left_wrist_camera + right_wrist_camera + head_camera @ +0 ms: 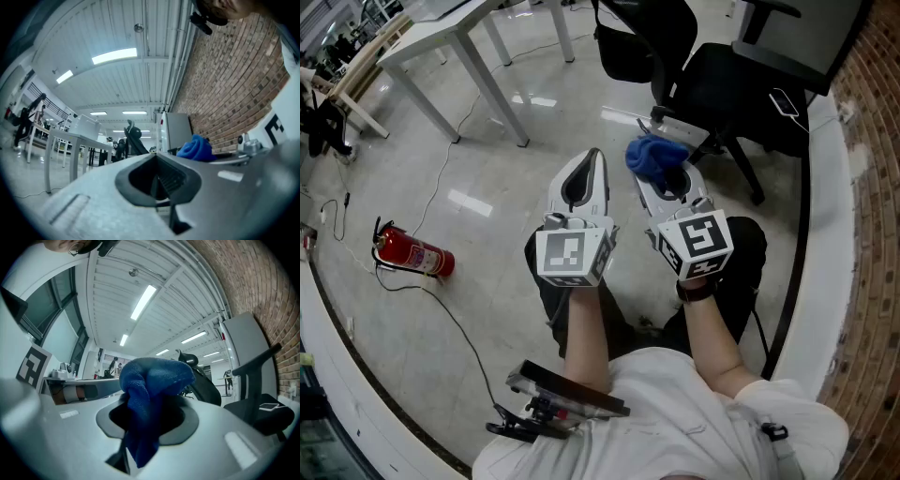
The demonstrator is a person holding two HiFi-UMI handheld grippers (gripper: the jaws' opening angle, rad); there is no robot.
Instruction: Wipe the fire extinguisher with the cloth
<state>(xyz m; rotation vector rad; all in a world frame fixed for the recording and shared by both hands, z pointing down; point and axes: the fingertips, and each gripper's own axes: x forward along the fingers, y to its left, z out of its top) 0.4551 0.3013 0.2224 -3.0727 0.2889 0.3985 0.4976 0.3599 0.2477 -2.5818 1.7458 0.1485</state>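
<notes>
Cloth (152,385) showing bright blue, fire extinguisher (414,254) red with a black top, floor (516,178) pale grey, wall (234,79) red-brown brick.

You've got both arms out in front of you, bare forearms side by side, close together but not touching. Your left forearm (586,337) runs pretty much straight ahead, and your right forearm (714,336) angles in a bit toward it. There's a dark band (697,292) around your right wrist. Both grippers point forward, away from your body, with the marker cubes facing back up at you.

Your left gripper (593,159) has its jaws closed tip to tip with nothing between them, and the left gripper view shows the same (156,159). Your right gripper (668,180) is clamped on the blue cloth (654,154), which bunches up over the jaw tips and hangs down between them (152,380).
</notes>
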